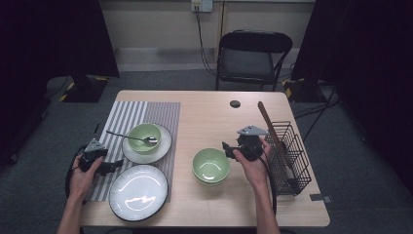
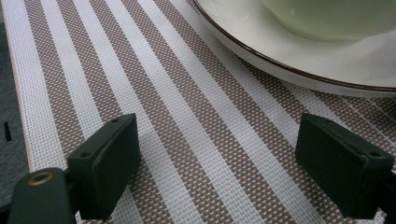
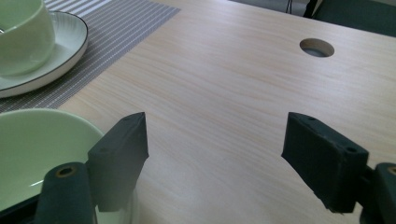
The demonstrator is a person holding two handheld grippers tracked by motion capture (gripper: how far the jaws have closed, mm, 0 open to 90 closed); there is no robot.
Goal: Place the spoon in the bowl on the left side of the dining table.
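Currently the right gripper [image 1: 229,148] hovers just right of the stacked green bowls [image 1: 211,165] on the table [image 1: 204,117], jaws spread wide, holding nothing. Left gripper [image 1: 111,165] sits over the striped placemat [image 1: 129,117] beside the near plate [image 1: 139,191], jaws equally wide and empty.

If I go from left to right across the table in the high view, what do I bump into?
Left gripper → white plate → stacked green bowls → right gripper → black wire rack.
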